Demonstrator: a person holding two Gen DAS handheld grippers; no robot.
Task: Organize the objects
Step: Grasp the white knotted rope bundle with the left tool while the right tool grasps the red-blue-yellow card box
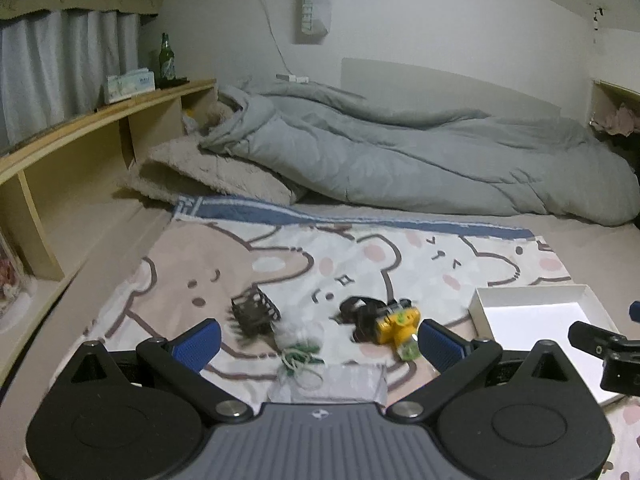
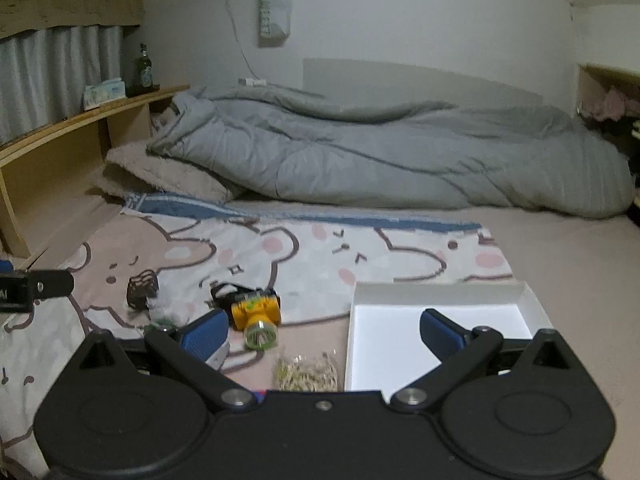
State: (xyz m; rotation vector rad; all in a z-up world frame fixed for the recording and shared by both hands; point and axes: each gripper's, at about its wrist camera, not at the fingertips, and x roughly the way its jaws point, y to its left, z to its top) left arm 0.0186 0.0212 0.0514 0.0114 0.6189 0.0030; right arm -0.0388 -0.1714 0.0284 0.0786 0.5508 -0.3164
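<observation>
Nearest my left camera is the left gripper, its blue-padded fingers spread wide with nothing between them. Just past the tips I see a clear bag of green and white bits on the bear-print blanket. Beyond it on the left lies a dark claw hair clip, a little blurred, and to the right a yellow headlamp with its black strap bunched at the far side. The white box lid lies open side up at the right of the blanket, apart from the headlamp.

On my right camera the right gripper is also wide apart and holds nothing; its right finger hangs over the white lid's floor, its left finger over the blanket just beside the headlamp's lens end. A small clear packet of pale yellow pieces lies between the fingers, close to the lid's left wall; I cannot tell if it touches.

Farther back a grey duvet is heaped across the bed, with a beige pillow under its left end. A wooden shelf along the left carries a tissue box and a green bottle
</observation>
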